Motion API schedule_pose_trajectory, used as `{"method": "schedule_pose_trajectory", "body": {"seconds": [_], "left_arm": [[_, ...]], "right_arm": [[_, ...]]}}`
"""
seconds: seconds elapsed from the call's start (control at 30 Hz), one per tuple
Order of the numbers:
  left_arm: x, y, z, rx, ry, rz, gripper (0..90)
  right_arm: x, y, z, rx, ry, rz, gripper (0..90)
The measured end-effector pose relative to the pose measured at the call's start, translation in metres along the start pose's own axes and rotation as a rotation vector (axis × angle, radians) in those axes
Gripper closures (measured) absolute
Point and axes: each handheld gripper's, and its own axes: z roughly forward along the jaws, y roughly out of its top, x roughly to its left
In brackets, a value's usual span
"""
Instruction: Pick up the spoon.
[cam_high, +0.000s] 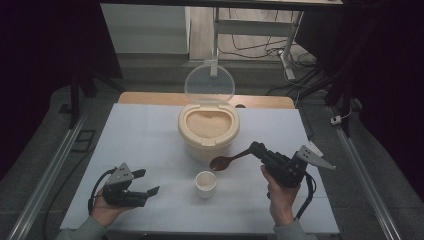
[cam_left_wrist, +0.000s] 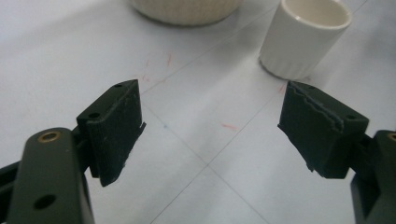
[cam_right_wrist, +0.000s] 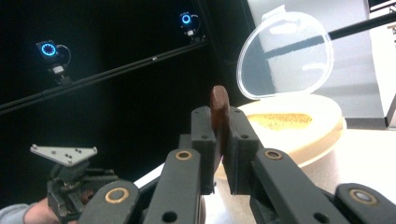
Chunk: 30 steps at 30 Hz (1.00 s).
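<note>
A cream rice container (cam_high: 207, 137) full of grain stands mid-table with its clear lid (cam_high: 209, 82) tipped up behind it. In front of it sits a small white cup (cam_high: 205, 183). My right gripper (cam_high: 258, 148) is shut on the handle of a brown wooden spoon (cam_high: 220, 163), whose bowl hangs just above and behind the cup. In the right gripper view the jaws (cam_right_wrist: 219, 115) pinch the spoon handle (cam_right_wrist: 218, 100), with the container (cam_right_wrist: 303, 135) beyond. My left gripper (cam_high: 149, 181) rests low at the front left, open and with nothing between its pads (cam_left_wrist: 212, 122). The cup (cam_left_wrist: 303, 35) lies ahead of it.
The white table top (cam_high: 140, 135) has bare room on both sides of the container. Metal rails (cam_high: 50, 170) run along the floor left and right. A desk frame and cables (cam_high: 260, 45) stand beyond the far edge.
</note>
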Motion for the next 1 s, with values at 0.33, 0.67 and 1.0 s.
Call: {"method": "schedule_pose_trajectory", "body": {"seconds": [0.33,0.67,1.0], "left_arm": [[0.009,-0.004,0.003,0.010,-0.002,-0.033,19.7],[0.009,-0.005,0.000,0.019,0.004,-0.034,17.2],[0.009,-0.006,0.000,0.024,0.006,-0.035,15.7]], "right_arm": [[0.001,0.017,-0.008,-0.053,-0.013,-0.014,83.2],[-0.003,0.051,0.004,-0.104,-0.037,-0.028,83.3],[-0.018,0.072,0.035,-0.087,-0.106,-0.035,83.3]]}}
